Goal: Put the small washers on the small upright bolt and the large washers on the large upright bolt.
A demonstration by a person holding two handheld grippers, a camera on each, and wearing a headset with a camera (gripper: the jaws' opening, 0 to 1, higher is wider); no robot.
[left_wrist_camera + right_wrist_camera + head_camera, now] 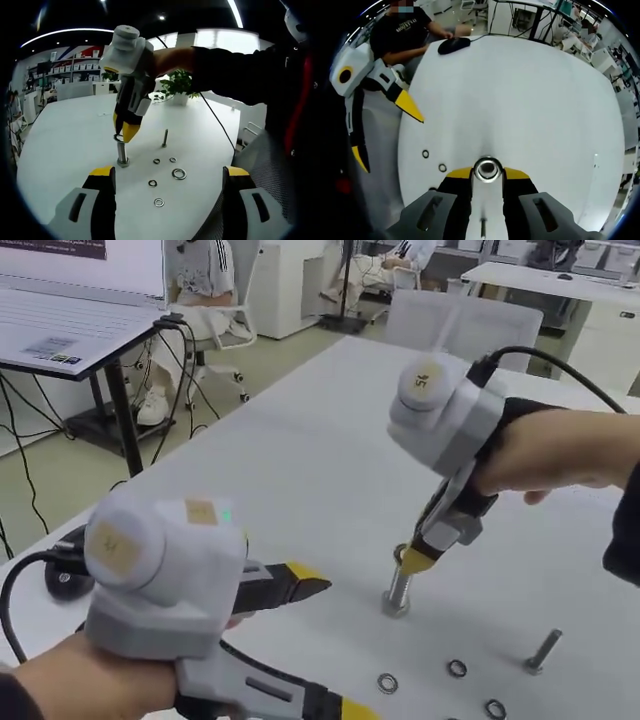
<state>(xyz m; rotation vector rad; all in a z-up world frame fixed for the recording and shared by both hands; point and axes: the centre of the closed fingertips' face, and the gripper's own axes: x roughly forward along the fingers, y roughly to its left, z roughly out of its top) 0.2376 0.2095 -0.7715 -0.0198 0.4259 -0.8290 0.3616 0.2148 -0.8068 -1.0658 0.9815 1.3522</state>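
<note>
Angling down, the right gripper point(416, 559) clamps a large washer point(487, 169) atop the large bolt point(396, 593); left gripper point(168, 174) gapes.

Probably "15", sticker point(428, 378) on right tongs point(408, 558)

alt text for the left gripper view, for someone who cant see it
The right gripper reaches down and holds a large washer at the top of the large upright bolt on a white table. A small upright bolt stands beside it, with five loose washers nearer the camera. The left gripper has its open jaws rising from the bottom edge.
</note>
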